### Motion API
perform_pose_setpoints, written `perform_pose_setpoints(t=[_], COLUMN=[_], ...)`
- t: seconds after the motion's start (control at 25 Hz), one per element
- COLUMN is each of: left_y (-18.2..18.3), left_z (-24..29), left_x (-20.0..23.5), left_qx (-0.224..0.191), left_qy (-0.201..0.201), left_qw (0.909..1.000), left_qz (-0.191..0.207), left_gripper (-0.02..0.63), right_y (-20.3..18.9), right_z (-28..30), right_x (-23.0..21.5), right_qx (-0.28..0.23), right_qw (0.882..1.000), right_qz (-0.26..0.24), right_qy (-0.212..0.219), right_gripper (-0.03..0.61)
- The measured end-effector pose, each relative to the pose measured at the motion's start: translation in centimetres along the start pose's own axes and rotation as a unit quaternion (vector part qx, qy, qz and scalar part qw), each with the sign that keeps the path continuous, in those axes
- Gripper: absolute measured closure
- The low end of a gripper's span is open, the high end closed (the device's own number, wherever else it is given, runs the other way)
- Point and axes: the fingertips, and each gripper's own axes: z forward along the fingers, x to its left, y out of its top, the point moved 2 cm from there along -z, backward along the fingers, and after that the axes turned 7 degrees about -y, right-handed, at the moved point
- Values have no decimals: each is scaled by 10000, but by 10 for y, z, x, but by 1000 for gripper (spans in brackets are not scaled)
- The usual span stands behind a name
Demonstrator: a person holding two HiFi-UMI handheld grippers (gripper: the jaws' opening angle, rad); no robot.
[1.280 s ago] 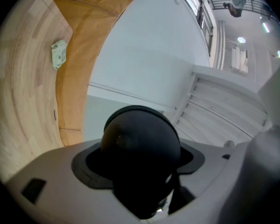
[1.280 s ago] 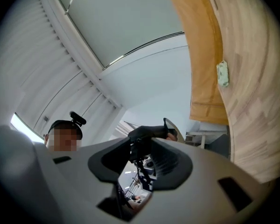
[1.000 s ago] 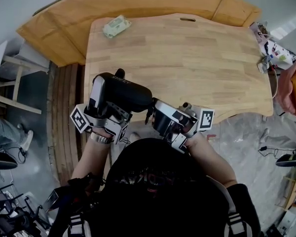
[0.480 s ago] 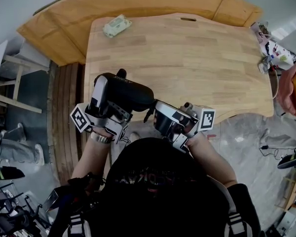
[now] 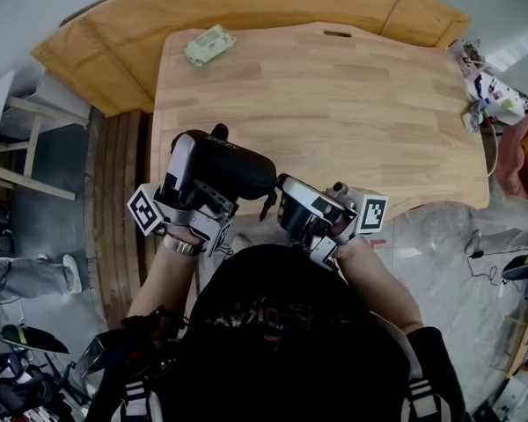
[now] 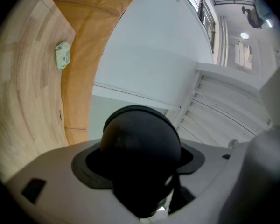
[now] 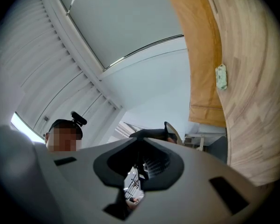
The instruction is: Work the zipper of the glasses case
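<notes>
Black glasses case (image 5: 233, 167) hangs above the counter's (image 5: 334, 104) near edge, clamped in the left tongs (image 5: 204, 170), while the right tongs (image 5: 277, 207) have just been closing onto its small zipper pull (image 5: 267, 204), a thin pinch that could slip free if tugged askew.

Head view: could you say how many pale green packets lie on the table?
1: a pale green packet at the far left corner of the light wooden table; others may be hidden.

Black rounded glasses case (image 5: 233, 165) aloft, lengthwise left-right, zipper pull (image 5: 267, 204) at right end
</notes>
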Motion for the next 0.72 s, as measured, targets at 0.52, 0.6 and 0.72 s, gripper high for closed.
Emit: perform_pose_setpoints(t=[0.52, 0.6, 0.72], left_y=[8, 9, 9], left_z=[-9, -10, -8], left_x=[7, 7, 4], left_qx=[-139, -141, 6], left_qy=[342, 374, 506], left_qw=[9990, 9988, 9968], left_qz=[240, 285, 614], left_gripper=[252, 253, 253], right_y=[-2, -3, -3], right_z=[-3, -5, -9], right_x=[-7, -10, -17], right_qx=[68, 116, 207], right_qw=[9986, 9975, 9930], right_qz=[-389, -519, -825], right_qy=[-363, -462, -819], right_gripper=[561, 561, 562])
